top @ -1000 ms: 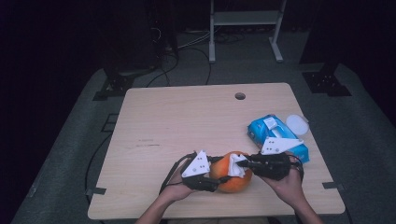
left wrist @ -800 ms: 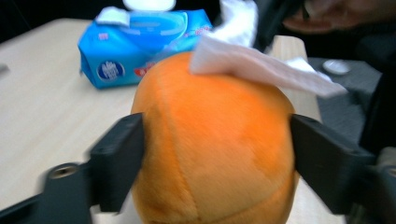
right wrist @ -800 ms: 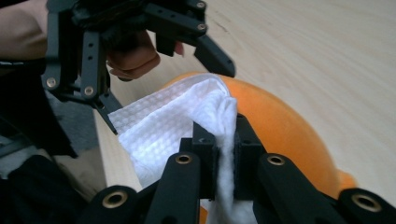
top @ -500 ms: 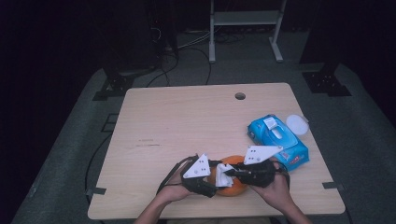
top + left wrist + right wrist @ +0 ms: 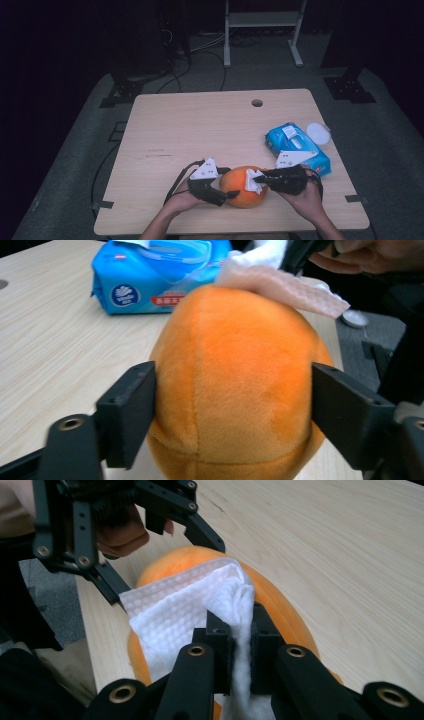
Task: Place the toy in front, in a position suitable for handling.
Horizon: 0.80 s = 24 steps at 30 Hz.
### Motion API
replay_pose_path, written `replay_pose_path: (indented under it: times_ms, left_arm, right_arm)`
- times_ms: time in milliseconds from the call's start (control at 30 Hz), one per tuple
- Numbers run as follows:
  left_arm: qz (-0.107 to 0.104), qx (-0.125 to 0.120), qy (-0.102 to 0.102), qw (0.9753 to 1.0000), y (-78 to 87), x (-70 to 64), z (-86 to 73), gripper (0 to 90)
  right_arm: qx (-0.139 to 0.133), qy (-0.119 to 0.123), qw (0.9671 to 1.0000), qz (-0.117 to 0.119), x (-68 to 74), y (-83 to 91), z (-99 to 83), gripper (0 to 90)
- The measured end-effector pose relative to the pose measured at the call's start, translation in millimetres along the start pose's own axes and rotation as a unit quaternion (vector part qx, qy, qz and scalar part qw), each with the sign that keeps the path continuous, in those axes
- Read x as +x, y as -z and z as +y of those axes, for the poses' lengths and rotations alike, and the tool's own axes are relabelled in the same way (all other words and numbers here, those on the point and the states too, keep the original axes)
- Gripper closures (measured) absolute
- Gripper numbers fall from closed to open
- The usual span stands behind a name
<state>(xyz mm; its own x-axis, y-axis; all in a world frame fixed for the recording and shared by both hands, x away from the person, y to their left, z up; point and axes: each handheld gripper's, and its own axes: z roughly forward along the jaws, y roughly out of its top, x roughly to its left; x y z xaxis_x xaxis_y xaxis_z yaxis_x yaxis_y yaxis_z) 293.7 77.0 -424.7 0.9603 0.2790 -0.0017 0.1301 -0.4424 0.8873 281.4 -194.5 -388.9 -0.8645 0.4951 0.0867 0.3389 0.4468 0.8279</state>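
An orange plush ball [image 5: 244, 186] [image 5: 235, 385] rests on the wooden table [image 5: 200, 130] near its front edge. My left gripper [image 5: 224, 189] [image 5: 232, 405] is shut on it, one jaw pressed to each side. My right gripper [image 5: 256, 178] [image 5: 242, 650] is shut on a white wet wipe [image 5: 195, 605] [image 5: 252, 181] [image 5: 280, 277], which lies draped over the top of the plush ball [image 5: 280, 605]. In the right gripper view the left gripper [image 5: 125, 535] shows beyond the ball, with a hand behind it.
A blue pack of wet wipes [image 5: 296, 147] [image 5: 160, 275] lies right of the ball, with a white round lid [image 5: 318, 133] beside it near the table's right edge. A cable hole [image 5: 257, 103] sits at the table's far side. Dark stands and cables lie on the floor beyond.
My right gripper with the wipe slid left across the ball's top, then back right a little. My left gripper kept its hold on the ball.
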Motion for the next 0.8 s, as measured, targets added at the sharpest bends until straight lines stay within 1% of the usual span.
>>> replay_pose_path:
  times_ms: [33,67,100,133,167,200,267,333,367,400,467,500,533,567,633,667,733,767,800]
  left_arm:
    - [-0.001,-0.002,-0.009,1.0,-0.4,-0.9,0.6,25.7]
    - [0.0,-0.001,-0.022,0.9998,-1.1,-2.4,1.3,26.7]
    - [0.0,-0.001,-0.022,0.9998,-1.1,-2.4,1.3,27.9]
    - [0.0,-0.001,-0.037,0.9993,-2.1,-5.4,2.3,27.9]
    - [0.0,0.001,-0.047,0.9989,-2.5,-6.6,2.8,29.1]
    - [0.002,0.004,-0.052,0.9986,-1.1,-6.9,3.1,29.2]
    - [-0.002,-0.001,-0.047,0.9989,0.3,-4.8,0.8,30.0]
    - [-0.005,-0.005,-0.04,0.9992,0.5,-2.7,-1.1,29.9]
    - [-0.005,-0.005,-0.04,0.9992,0.5,-2.7,-1.1,29.7]
    - [-0.005,-0.003,-0.037,0.9993,0.9,-0.6,-1.5,29.5]
    - [-0.004,0.0,-0.032,0.9995,1.8,1.4,-2.0,28.7]
    - [-0.004,0.0,-0.032,0.9995,1.8,1.4,-2.0,27.8]
    - [-0.003,0.001,-0.026,0.9997,2.1,2.4,-2.3,26.0]
    - [-0.002,0.003,-0.014,0.9999,3.1,3.5,-1.0,23.3]
    - [-0.006,0.009,-0.01,0.9999,2.6,2.1,1.9,18.3]
    - [-0.01,0.009,-0.008,0.9999,1.7,0.9,2.5,18.3]
    - [-0.011,0.01,-0.011,0.9998,0.9,-0.3,2.3,23.6]
    - [-0.01,0.01,-0.017,0.9998,0.5,-1.2,1.9,23.6]
    - [-0.008,0.011,-0.027,0.9996,0.9,-2.9,3.4,27.1]
  right_arm:
    - [-0.003,0.001,1.0,0.003,3.0,-0.5,2.0,82.0]
    - [-0.007,0.005,0.9999,0.011,6.3,-1.5,4.3,82.0]
    - [-0.007,0.005,0.9999,0.011,6.3,-1.5,4.3,82.0]
    - [-0.011,0.009,0.9997,0.021,10.3,-3.5,7.3,82.0]
    - [-0.009,0.036,0.9991,0.022,18.7,-7.7,13.5,82.1]
    - [-0.007,0.047,0.9988,0.015,20.9,-8.7,16.1,82.0]
    - [-0.009,0.047,0.9988,0.007,18.6,-7.6,17.1,82.0]
    - [-0.007,0.038,0.9992,-0.013,11.1,-4.0,13.2,81.9]
    - [-0.007,0.038,0.9992,-0.013,11.1,-4.0,13.2,81.9]
    - [-0.01,0.018,0.9996,-0.019,0.1,0.6,5.9,81.9]
    - [-0.007,0.004,0.9996,-0.026,-8.3,4.4,-1.6,81.9]
    - [-0.007,-0.007,0.9997,-0.024,-11.1,5.8,-4.6,81.9]
    - [-0.008,-0.011,0.9996,-0.023,-12.5,6.6,-6.8,81.9]
    - [-0.007,-0.01,0.9997,-0.023,-12.3,6.8,-7.8,81.9]
    - [-0.006,-0.01,0.9997,-0.024,-10.0,5.7,-7.3,81.9]
    - [-0.004,-0.007,0.9997,-0.023,-8.8,4.8,-6.7,81.9]
    - [-0.002,-0.006,0.9998,-0.02,-8.1,4.0,-5.9,81.9]
    - [-0.001,-0.006,0.9998,-0.019,-7.4,3.6,-4.9,81.9]
    - [-0.004,-0.005,0.9999,-0.015,-5.0,3.3,-2.4,81.9]
